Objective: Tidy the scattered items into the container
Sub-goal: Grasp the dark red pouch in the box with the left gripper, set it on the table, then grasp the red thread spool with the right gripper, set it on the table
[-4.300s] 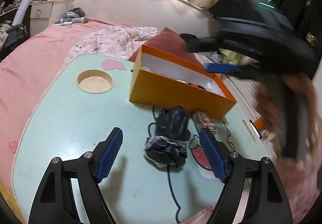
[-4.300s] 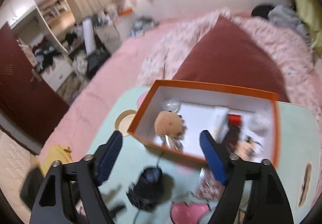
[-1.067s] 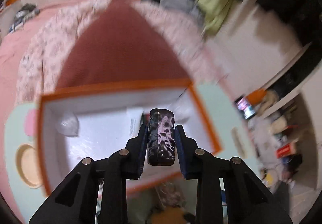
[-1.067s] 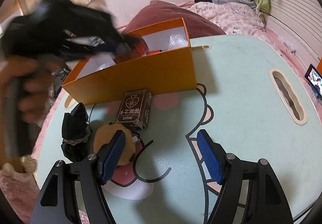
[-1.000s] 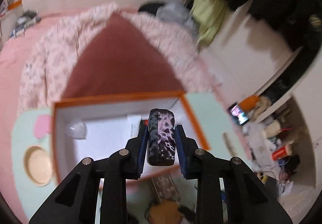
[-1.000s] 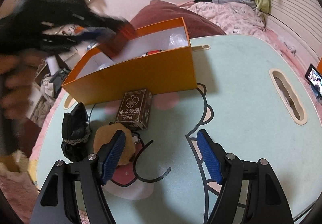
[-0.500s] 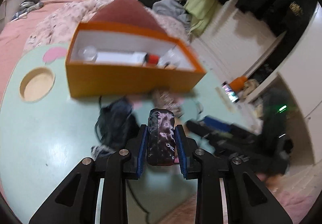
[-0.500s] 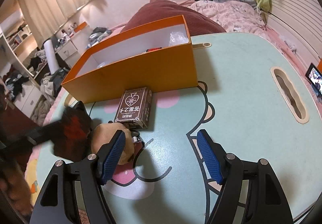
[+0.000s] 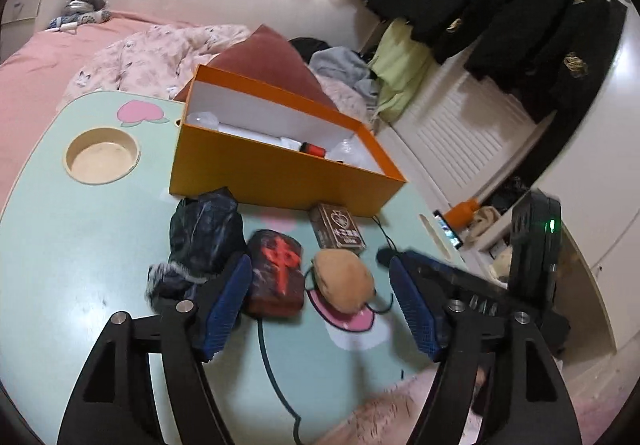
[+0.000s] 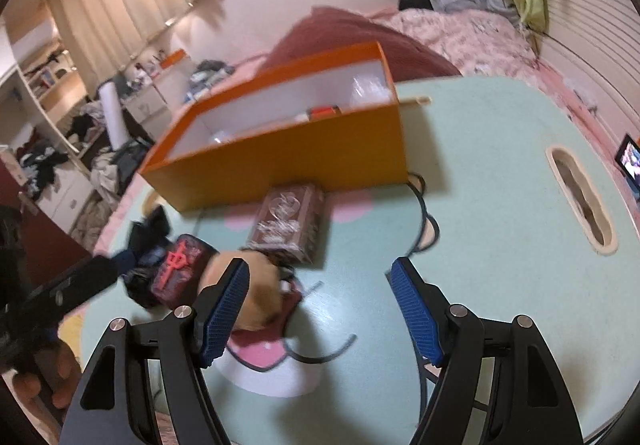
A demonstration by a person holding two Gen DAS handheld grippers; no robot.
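The orange box (image 9: pixel 280 169) (image 10: pixel 288 149) stands open at the back of the mint table, with a red-capped item and clear wrapping inside. In front of it lie a black cloth bundle (image 9: pixel 204 233), a brown card box (image 9: pixel 338 231) (image 10: pixel 292 225), a round tan plush (image 9: pixel 344 279) (image 10: pixel 256 285) and a dark block with a red character (image 9: pixel 276 273) (image 10: pixel 180 269). My left gripper (image 9: pixel 320 305) is opening; the block rests on the table just ahead of its left pad, untouched. My right gripper (image 10: pixel 320 309) stands open over the table, the plush beside its left finger.
A black cable (image 9: pixel 272 357) snakes across the table toward the near edge. The table has a round cup recess (image 9: pixel 102 157) on the left and a handle slot (image 10: pixel 580 197) on the right. A pink bed and a maroon pillow (image 9: pixel 272 61) lie behind the box.
My left gripper brought the dark block from over the box down to the table front; its jaws have spread and the block now lies on the table. The right gripper stayed put.
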